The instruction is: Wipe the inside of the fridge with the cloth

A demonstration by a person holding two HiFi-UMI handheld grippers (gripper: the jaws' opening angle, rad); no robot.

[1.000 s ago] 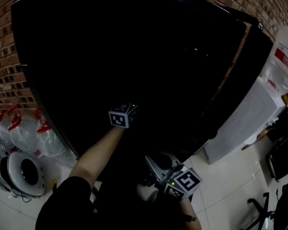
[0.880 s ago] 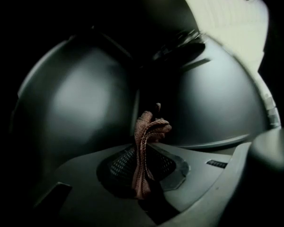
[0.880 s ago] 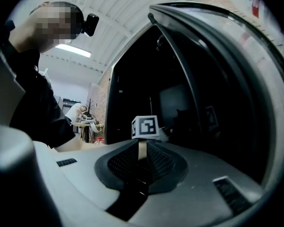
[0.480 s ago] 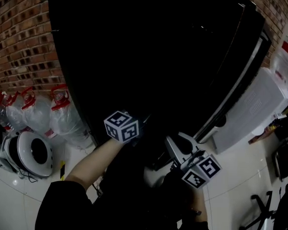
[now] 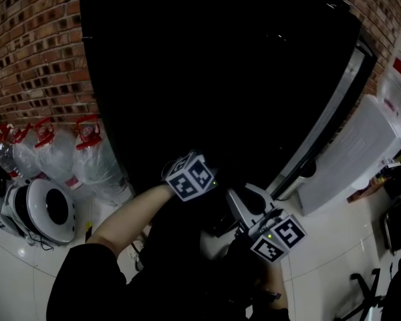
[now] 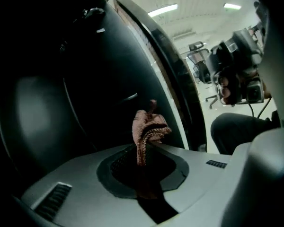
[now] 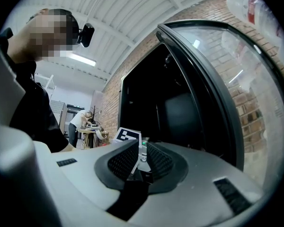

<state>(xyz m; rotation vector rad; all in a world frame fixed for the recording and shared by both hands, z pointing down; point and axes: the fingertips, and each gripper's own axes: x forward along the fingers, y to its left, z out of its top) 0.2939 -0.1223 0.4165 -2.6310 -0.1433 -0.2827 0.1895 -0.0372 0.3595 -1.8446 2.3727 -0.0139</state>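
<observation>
Pinkish-brown crumpled cloth [image 6: 148, 128] sticks up, pinched in left gripper's [image 6: 142, 150] jaws; right gripper's [image 7: 141, 154] jaws pressed together.

Head view looks down; gripper views face the fridge [image 5: 220, 79].

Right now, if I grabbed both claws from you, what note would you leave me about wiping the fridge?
Left claw: shut on the bunched pinkish-brown woven cloth, pointing into the tall black fridge.
Right claw: shut, empty, near the fridge's open glass door.
Done: door open, cloth gripped. The cloth doesn't appear to touch a wall. The inside is too dark to show any wiped areas.
Left: wipe the inside.
</observation>
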